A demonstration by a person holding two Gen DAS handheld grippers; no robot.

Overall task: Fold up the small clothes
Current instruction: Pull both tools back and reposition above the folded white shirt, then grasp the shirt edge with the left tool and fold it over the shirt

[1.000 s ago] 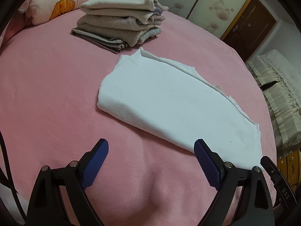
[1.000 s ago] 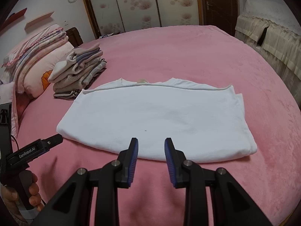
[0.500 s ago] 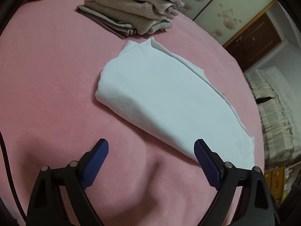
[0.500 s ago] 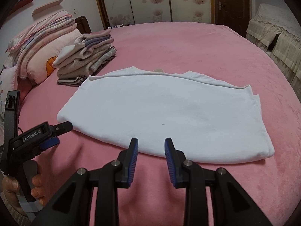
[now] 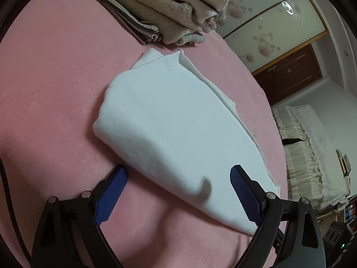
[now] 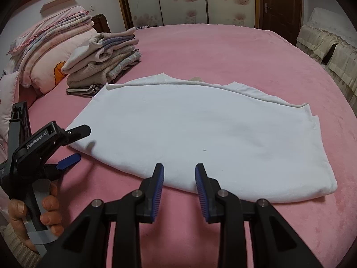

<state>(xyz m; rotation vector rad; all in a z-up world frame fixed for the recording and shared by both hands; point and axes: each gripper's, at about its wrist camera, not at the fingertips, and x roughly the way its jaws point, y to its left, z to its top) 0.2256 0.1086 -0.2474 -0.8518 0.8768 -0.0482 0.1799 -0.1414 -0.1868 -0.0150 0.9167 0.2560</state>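
Observation:
A white garment, folded in half, lies flat on the pink bed; it also shows in the left wrist view. My left gripper is open wide, its blue pads on either side of the garment's near folded edge. It also shows in the right wrist view, held by a hand at the garment's left corner. My right gripper is open with a narrow gap and empty, just short of the garment's near edge.
A stack of folded clothes sits at the back left of the bed. Pink pillows lie behind it. Wardrobe doors and a covered sofa stand beyond the bed.
My left gripper has moved forward to the garment's left near edge, which now lies between its pads. My right gripper has come slightly closer to the near edge.

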